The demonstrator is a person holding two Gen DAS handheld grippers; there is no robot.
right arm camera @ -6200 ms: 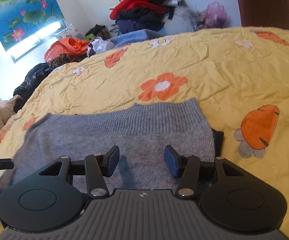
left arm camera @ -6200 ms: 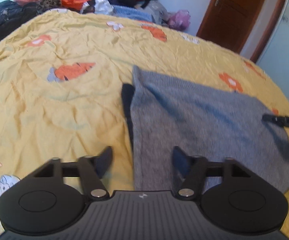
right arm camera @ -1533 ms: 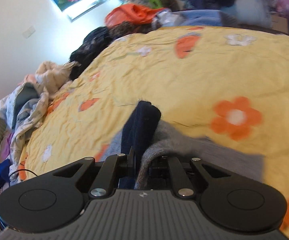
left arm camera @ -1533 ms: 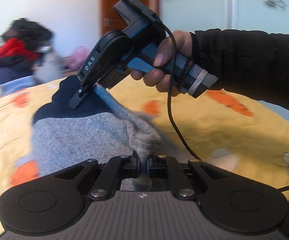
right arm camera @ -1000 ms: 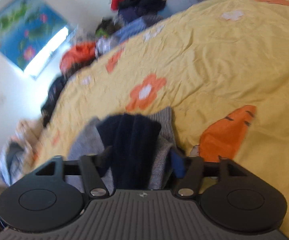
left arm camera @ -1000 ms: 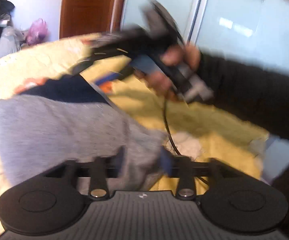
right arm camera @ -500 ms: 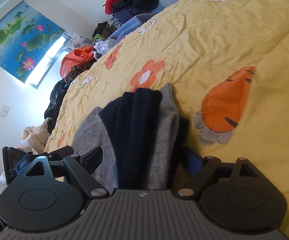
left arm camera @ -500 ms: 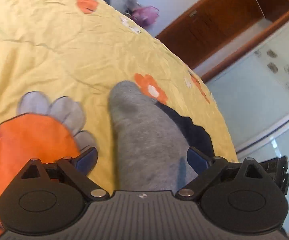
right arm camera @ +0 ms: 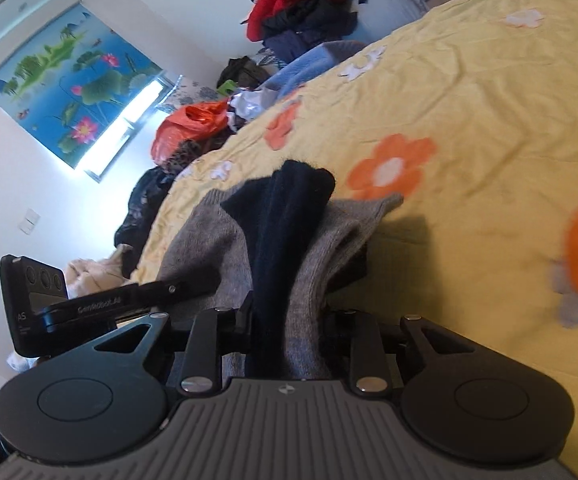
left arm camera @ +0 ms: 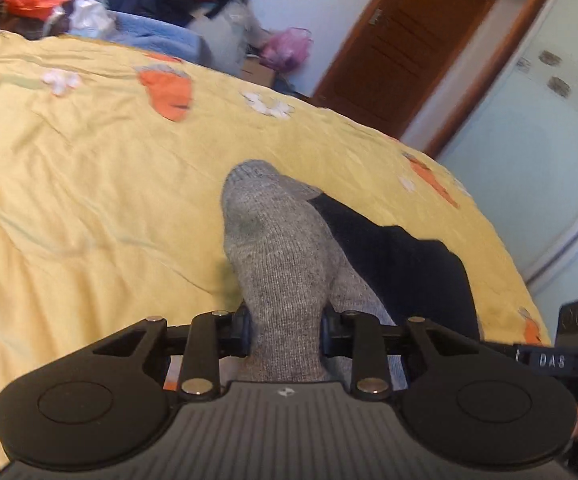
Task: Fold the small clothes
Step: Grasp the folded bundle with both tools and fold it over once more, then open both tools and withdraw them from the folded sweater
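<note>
1. The grey knit garment [left arm camera: 277, 248], with a navy part [left arm camera: 401, 264], lies bunched on the yellow flowered bedspread [left arm camera: 89, 184].
2. The left gripper [left arm camera: 285, 330] is clenched on its grey fabric; the right gripper [right arm camera: 287, 330] grips grey and navy folds.
3. Far off: clothes pile [right arm camera: 301, 4], lotus picture [right arm camera: 69, 88], brown door [left arm camera: 413, 40].

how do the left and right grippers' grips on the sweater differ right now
The left gripper pinches only grey knit of the sweater; the right gripper pinches grey knit plus the navy band. The fold at the left gripper looks rounded and smooth; the one at the right gripper stands up bunched. Both are shut on the same sweater, over the yellow bedsheet.
</note>
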